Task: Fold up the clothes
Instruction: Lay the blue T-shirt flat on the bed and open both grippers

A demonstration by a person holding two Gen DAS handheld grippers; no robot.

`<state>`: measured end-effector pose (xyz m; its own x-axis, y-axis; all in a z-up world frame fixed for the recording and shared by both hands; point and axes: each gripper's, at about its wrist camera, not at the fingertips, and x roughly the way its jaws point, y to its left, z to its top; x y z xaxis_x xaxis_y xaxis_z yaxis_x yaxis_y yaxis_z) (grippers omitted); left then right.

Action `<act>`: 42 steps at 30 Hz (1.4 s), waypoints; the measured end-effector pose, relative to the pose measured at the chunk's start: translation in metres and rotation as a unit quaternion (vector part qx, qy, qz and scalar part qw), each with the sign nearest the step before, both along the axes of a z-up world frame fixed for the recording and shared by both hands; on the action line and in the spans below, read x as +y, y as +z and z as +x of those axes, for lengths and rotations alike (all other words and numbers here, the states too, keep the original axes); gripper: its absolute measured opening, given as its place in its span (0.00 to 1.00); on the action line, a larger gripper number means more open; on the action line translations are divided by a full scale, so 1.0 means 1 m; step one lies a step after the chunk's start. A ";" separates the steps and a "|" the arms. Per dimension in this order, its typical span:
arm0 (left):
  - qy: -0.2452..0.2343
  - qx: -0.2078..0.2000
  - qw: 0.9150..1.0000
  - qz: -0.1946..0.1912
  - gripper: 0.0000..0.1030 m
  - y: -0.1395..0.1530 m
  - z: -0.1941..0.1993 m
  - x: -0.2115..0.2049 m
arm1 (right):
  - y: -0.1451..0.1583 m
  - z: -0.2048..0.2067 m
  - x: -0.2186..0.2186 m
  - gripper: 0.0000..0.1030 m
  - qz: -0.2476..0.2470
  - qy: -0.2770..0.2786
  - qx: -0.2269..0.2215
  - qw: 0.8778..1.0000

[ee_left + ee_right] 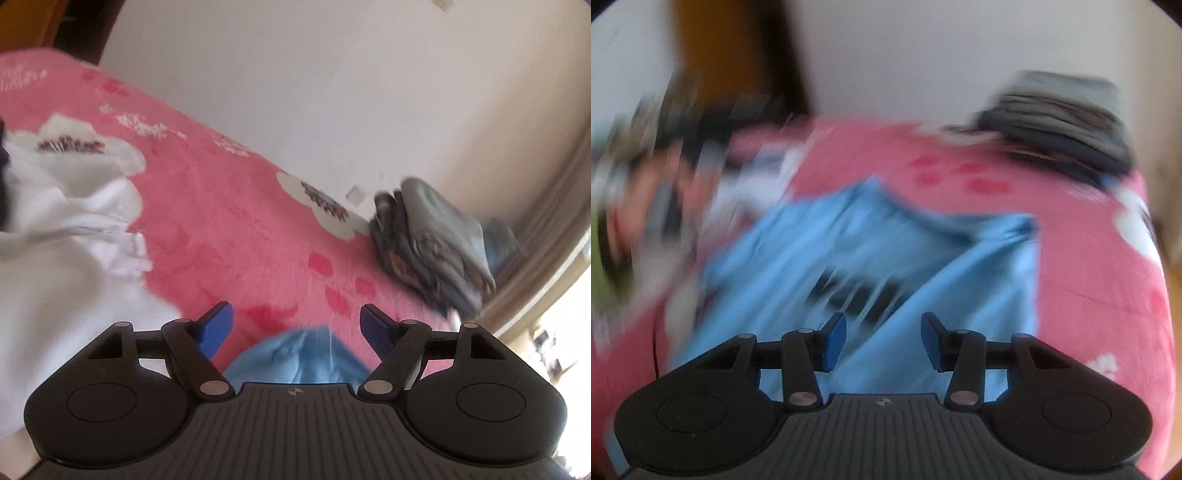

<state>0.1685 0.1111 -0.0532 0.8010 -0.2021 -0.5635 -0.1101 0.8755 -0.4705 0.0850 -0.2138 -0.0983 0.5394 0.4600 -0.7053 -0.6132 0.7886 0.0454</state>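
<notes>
a: what carries everything here?
b: a bed (1089,266) under a pink blanket with white flowers and red petal marks. it fills most of both views, and its far edge meets a pale wall (295,74).

a: and the biggest thing on it?
b: the light blue shirt (820,243), spread out in the middle of the bed toward the near edge, wrinkled, with a dark print on it. the right wrist view is badly blurred, so i can't read the print. in the left wrist view only a small bit of the blue cloth shows, just ahead of the tool body.

a: what else is on the bed?
b: a heap of white clothes (62,229) at the left side, loose and rumpled. toward the far right corner, against the wall, a stack of folded grey and blue clothes (436,243). at the far left in the right wrist view there is a smear of dark and green shapes, too blurred to name.

a: the tools?
b: the left tool (297,326) has its blue fingers (218,328) spread wide with nothing between them, over pink blanket and the shirt's edge. the right tool (882,341) is spread too, hanging above the shirt near its print, gripping nothing; whether the fingers touch the cloth, i can't tell.
</notes>
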 end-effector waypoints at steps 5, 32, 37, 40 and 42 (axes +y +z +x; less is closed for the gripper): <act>-0.041 0.027 0.997 0.055 0.79 0.002 -0.047 -0.008 | -0.027 0.001 0.010 0.28 -0.053 -0.003 0.023 0.998; 0.081 -0.007 0.953 0.291 0.13 0.003 -0.029 -0.006 | 0.053 0.013 -0.102 0.17 0.158 -0.317 -0.017 0.935; 0.106 0.063 0.953 0.276 0.56 -0.014 -0.005 0.007 | 0.049 0.007 -0.071 0.18 0.142 -0.274 -0.001 0.951; 0.112 0.048 0.961 0.248 0.78 -0.008 -0.024 0.013 | 0.048 0.002 -0.057 0.19 0.143 -0.244 0.009 0.959; 0.109 0.040 0.965 0.234 0.79 0.001 -0.040 0.016 | 0.050 -0.001 -0.048 0.19 0.145 -0.222 0.012 0.964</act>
<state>0.1284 0.1270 -0.0522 0.7458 0.2587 -0.6139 -0.3355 0.9420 -0.0106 0.0841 -0.2617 -0.0485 0.7145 0.3669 -0.5957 -0.2133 0.9251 0.3140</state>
